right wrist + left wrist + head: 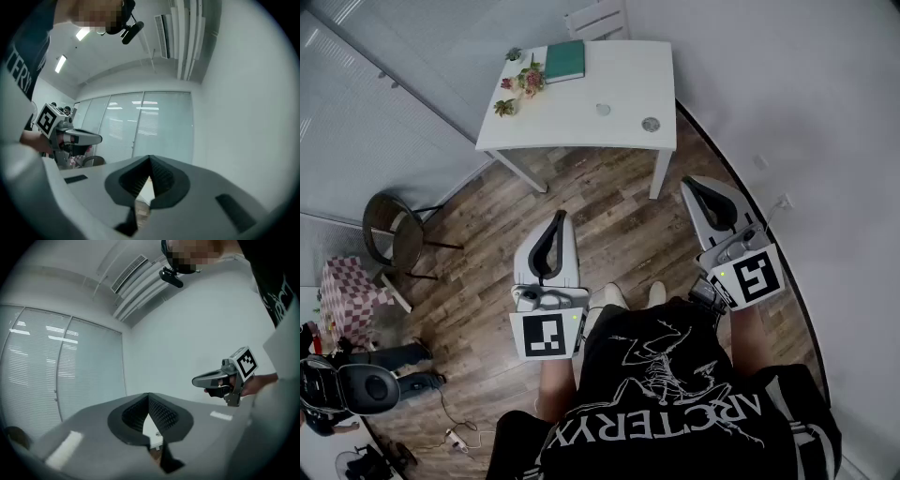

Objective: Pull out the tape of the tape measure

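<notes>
Standing well short of white rectangular counter (623, 75), upper centre; left gripper (556, 218) and right gripper (690, 184) are pressing fingers together, empty. Best closing in first, then opening fingers at small round grey disc (651, 124), probably the tape measure.

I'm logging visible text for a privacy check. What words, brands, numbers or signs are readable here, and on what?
"ARC'TERYX": black shirt, upside down in the head view.
"TER": part of that print, right gripper view's left edge.
Green book: cover too small to read.
Left gripper and right gripper cubes: square patterns only, no words.
</notes>
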`<state>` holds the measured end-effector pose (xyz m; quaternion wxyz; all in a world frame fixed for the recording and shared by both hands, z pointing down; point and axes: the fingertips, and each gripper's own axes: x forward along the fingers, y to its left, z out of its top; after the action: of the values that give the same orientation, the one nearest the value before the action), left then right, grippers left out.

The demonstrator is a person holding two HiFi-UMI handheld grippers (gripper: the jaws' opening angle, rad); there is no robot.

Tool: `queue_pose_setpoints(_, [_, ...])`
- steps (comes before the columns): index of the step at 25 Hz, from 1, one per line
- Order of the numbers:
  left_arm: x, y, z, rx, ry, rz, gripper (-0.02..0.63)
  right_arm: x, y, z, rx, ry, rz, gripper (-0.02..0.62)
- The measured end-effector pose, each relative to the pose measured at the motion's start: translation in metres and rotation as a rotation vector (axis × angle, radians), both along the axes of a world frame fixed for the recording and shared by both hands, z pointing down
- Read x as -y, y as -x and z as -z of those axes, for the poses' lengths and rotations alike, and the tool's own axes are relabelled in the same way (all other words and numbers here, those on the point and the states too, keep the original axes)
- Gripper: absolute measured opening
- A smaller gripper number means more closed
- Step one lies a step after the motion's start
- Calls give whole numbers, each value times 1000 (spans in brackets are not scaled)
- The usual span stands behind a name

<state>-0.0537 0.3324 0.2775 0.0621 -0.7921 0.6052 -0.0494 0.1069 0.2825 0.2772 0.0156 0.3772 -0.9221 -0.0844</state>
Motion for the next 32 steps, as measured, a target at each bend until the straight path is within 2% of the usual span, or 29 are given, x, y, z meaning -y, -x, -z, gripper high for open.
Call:
queue_pose_setpoints(11, [26, 1, -2, 13, -1, 29, 11, 27, -3, -1, 9, 1, 16, 8])
queue_pose_setpoints(15, [38, -5, -4, 10, 5, 49, 11, 40, -15, 0, 17, -13, 3, 8])
queue_pose_setpoints(20, [57, -20, -2, 25, -51, 62, 11, 59, -36, -3, 22, -3, 17, 8])
queue_pose_setpoints(23, [71, -25, -9, 28, -39, 71, 11, 75, -42, -13, 22, 18, 27, 8])
queue_pose_setpoints(28, [108, -12, -16, 41, -14, 77, 11, 114, -28, -21, 22, 42, 43, 8])
queue_pose_setpoints(32, [155, 11, -22, 31, -31, 58, 11, 158, -1, -30, 3, 50, 37, 8])
